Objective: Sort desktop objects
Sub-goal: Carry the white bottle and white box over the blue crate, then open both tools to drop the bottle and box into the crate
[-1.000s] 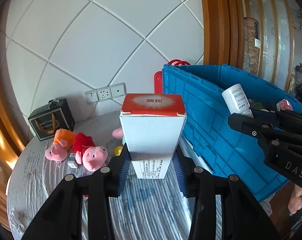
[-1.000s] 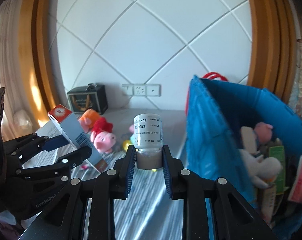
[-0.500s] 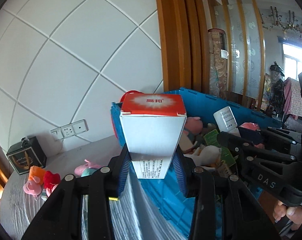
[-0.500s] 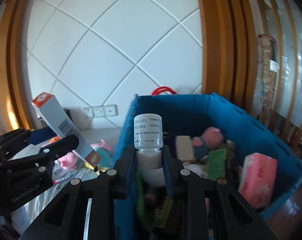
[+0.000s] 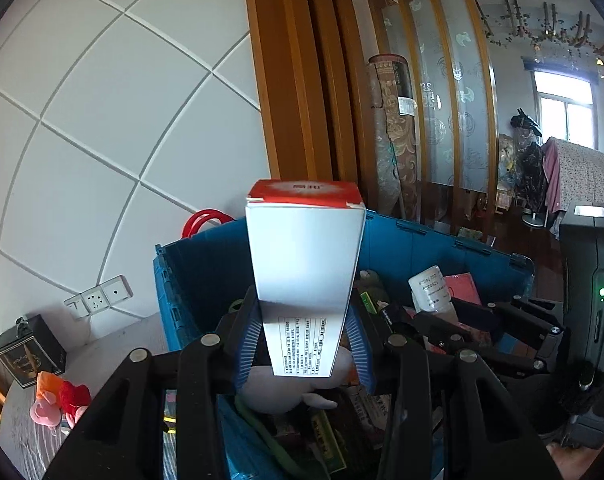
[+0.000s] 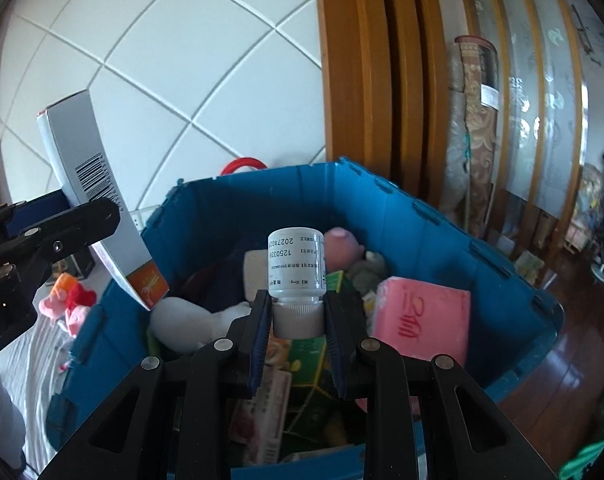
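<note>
Hand-held gripper [image 6: 298, 344] clamps bottle [image 6: 296, 266] over bin [image 6: 441, 236].

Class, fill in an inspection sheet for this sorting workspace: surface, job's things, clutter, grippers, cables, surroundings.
Surface: grey striped tabletop, left of the crate.
Job's things: white carton with red top; white bottle, held cap-down; blue crate, already full of toys and boxes.
Clutter: pig plush toys and a dark box on the table.
Grippers: left gripper shut on the carton; right gripper shut on the bottle; both over the crate.
Cables: nothing seen.
Surroundings: tiled wall, wall sockets, wooden frame.
</note>
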`<state>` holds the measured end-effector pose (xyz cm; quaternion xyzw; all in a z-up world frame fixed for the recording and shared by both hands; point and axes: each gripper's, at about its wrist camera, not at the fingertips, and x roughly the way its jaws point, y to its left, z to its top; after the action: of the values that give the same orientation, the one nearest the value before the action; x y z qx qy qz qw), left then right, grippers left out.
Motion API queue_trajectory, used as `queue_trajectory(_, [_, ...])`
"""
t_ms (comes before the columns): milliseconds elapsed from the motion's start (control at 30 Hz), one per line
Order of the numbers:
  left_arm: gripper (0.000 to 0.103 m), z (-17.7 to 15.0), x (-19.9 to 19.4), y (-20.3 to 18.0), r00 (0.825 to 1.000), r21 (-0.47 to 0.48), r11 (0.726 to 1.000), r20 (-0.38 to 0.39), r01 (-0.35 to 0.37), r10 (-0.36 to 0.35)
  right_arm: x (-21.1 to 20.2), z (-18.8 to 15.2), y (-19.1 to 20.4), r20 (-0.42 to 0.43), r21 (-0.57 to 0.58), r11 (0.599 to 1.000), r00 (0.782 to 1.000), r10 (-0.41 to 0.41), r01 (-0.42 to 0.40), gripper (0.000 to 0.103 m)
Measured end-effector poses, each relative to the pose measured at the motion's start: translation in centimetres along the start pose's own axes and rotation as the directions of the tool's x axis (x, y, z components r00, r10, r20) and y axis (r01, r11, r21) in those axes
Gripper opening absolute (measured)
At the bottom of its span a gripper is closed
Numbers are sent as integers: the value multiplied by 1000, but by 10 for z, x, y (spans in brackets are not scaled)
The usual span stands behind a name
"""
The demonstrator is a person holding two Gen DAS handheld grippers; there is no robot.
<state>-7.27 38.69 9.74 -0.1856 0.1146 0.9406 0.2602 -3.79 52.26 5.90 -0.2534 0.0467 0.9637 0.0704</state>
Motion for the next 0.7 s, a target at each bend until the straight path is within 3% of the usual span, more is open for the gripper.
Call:
queue_trajectory(367, [42, -7, 36, -9, 986, -29, 998, -160, 51, -55, 33, -10, -18, -90, 2, 999, 995, -46, 46, 26])
queue_trajectory(567, [74, -9, 30, -6, 989, -39, 998, -134, 56, -61, 39, -11, -17, -115, -13, 998, 992, -58, 57, 26])
queue_trajectory(700, [76, -10, 26, -3, 991, -46, 997, -123, 57, -62, 40, -13, -16, -125, -16, 998, 990, -67, 65, 33])
